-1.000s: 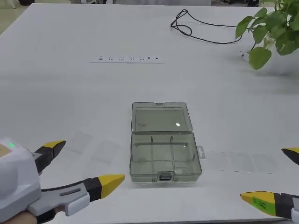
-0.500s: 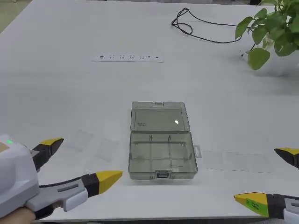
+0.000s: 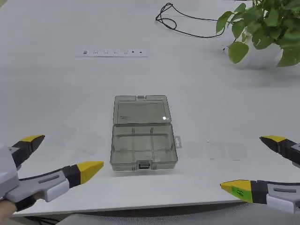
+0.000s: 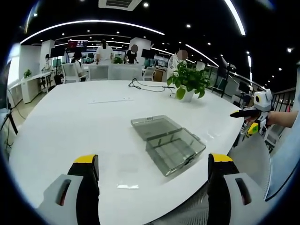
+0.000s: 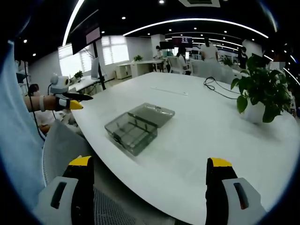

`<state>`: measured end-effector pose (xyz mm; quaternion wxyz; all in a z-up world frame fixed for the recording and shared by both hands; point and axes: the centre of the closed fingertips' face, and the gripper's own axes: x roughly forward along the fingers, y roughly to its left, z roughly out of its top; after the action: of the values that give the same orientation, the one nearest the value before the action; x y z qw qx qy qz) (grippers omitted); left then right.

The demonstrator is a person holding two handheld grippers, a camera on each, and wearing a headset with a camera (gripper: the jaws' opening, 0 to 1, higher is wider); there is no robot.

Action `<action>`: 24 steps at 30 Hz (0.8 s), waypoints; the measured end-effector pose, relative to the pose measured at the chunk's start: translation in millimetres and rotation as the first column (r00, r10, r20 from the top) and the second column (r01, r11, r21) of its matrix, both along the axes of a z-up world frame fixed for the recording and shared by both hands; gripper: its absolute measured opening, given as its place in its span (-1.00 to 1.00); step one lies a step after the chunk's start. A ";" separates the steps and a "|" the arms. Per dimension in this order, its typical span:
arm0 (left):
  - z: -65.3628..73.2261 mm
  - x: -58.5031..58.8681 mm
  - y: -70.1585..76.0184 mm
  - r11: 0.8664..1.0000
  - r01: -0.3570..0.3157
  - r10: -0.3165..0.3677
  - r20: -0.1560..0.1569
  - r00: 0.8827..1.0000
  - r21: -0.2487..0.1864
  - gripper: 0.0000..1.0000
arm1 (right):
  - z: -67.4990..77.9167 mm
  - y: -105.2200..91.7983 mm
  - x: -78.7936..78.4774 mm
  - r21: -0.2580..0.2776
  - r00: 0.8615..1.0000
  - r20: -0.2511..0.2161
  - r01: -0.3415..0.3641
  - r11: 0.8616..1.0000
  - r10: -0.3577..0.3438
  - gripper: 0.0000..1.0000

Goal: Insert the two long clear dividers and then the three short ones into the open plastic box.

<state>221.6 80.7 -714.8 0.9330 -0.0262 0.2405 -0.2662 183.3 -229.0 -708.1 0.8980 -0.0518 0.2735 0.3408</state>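
Plastic box point(image 3: 144, 152) lies long side across, lid point(image 3: 142, 111) opened away.

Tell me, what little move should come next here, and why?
Probably the right gripper should ease forward toward the clear dividers lying flat just right of the open plastic box. Both it and the left gripper are open and empty, and those pieces look like the long ones, though they are faint.

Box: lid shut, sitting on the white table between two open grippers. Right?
Not quite: the lid is open, laid back behind the box base, per the head view. Rest holds: it sits on the white table between the open left gripper and right gripper.
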 end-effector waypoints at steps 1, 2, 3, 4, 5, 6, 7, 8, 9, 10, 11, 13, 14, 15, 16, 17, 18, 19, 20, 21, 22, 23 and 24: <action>-2.5 1.1 0.7 1.000 -0.002 0.002 -0.006 1.000 0.003 0.95 | -0.5 0.2 -0.2 0.000 1.000 -0.002 0.002 1.000 -0.002 1.00; -5.3 1.4 1.2 1.000 -0.004 0.004 -0.018 1.000 0.002 0.92 | -2.3 -0.4 -0.1 -0.007 1.000 -0.009 0.009 1.000 -0.009 1.00; -7.5 1.2 2.5 1.000 -0.013 0.014 -0.032 0.999 0.008 0.88 | -2.8 0.2 -0.2 -0.009 1.000 -0.010 0.010 1.000 -0.010 1.00; -8.4 0.9 2.7 1.000 -0.011 0.012 -0.035 0.999 0.016 0.87 | -2.0 2.5 -0.4 -0.007 1.000 -0.006 0.008 1.000 -0.008 1.00; -8.6 1.0 2.4 1.000 -0.006 0.007 -0.032 0.999 0.019 0.88 | -1.3 4.1 0.0 -0.005 1.000 -0.002 0.007 1.000 -0.007 1.00; -10.5 2.6 2.9 1.000 -0.007 0.008 -0.039 0.999 0.024 0.87 | -1.0 5.4 0.9 -0.004 1.000 0.001 0.007 1.000 -0.007 1.00; -12.3 3.3 3.7 1.000 -0.009 0.010 -0.048 0.999 0.028 0.85 | -1.2 7.4 1.9 -0.005 1.000 0.000 0.008 1.000 -0.008 1.00; -15.4 3.5 4.1 0.999 -0.006 0.008 -0.067 0.998 0.033 0.84 | -0.9 9.4 2.8 -0.003 1.000 0.000 0.009 1.000 -0.009 1.00; -16.7 4.4 4.0 0.999 -0.005 0.008 -0.074 0.997 0.035 0.84 | -0.3 11.2 3.1 0.000 1.000 0.002 0.007 1.000 -0.007 1.00; -20.6 4.5 4.2 0.999 0.003 0.001 -0.094 0.996 0.044 0.84 | 0.1 12.7 3.3 0.000 1.000 0.003 0.005 1.000 -0.005 1.00; -21.3 4.6 2.8 0.999 0.014 -0.010 -0.096 0.995 0.040 0.84 | 0.2 13.9 3.4 -0.002 1.000 0.004 0.003 1.000 -0.003 1.00; -36.6 0.2 2.0 0.996 0.056 -0.043 -0.178 0.983 0.072 0.79 | 0.0 14.8 3.9 -0.008 1.000 0.006 0.001 1.000 -0.001 1.00; -39.2 0.0 2.5 0.995 0.064 -0.047 -0.188 0.981 0.083 0.76 | -0.1 14.7 4.0 -0.007 1.000 0.005 0.002 1.000 -0.002 1.00; -46.5 -0.3 3.6 0.991 0.077 -0.053 -0.218 0.975 0.105 0.75 | -0.2 14.7 3.8 -0.006 1.000 0.003 0.003 1.000 -0.003 1.00; -51.5 1.8 3.7 0.991 0.076 -0.049 -0.236 0.971 0.108 0.74 | -0.3 14.7 3.9 -0.006 1.000 0.003 0.003 1.000 -0.003 1.00; -55.0 1.9 4.3 0.991 0.076 -0.046 -0.256 0.966 0.109 0.73 | -0.7 14.2 4.0 -0.007 1.000 0.001 0.004 1.000 -0.004 1.00; -57.3 4.0 3.8 0.992 0.079 -0.049 -0.263 0.963 0.103 0.72 | -1.0 14.0 4.2 -0.007 1.000 0.000 0.005 1.000 -0.005 1.00; -61.5 5.2 4.1 0.993 0.074 -0.044 -0.288 0.957 0.095 0.71 | -1.5 13.6 4.5 -0.005 1.000 -0.003 0.006 1.000 -0.006 1.00; -64.5 5.9 4.9 0.993 0.068 -0.037 -0.306 0.951 0.093 0.69 | -1.8 13.4 5.0 -0.003 1.000 -0.004 0.008 1.000 -0.008 1.00; -67.9 9.5 6.2 0.993 0.067 -0.033 -0.314 0.949 0.096 0.66 | -2.3 12.7 5.8 -0.003 1.000 -0.004 0.011 1.000 -0.011 1.00; -70.6 10.6 7.3 0.993 0.064 -0.028 -0.328 0.944 0.099 0.64 | -2.7 12.3 6.5 -0.001 1.000 -0.004 0.013 1.000 -0.013 1.00; -73.1 13.7 8.1 0.993 0.062 -0.024 -0.335 0.942 0.103 0.60 | -3.5 11.4 7.8 0.002 1.000 -0.006 0.017 1.000 -0.017 1.00; -75.3 15.1 8.6 0.992 0.064 -0.024 -0.343 0.939 0.107 0.55 | -4.1 11.0 8.5 0.003 1.000 -0.007 0.019 1.000 -0.019 1.00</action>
<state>236.6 89.3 -790.0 0.8709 -0.0119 0.4143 -0.2641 191.7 -217.9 -712.2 0.9003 -0.0465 0.2766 0.3330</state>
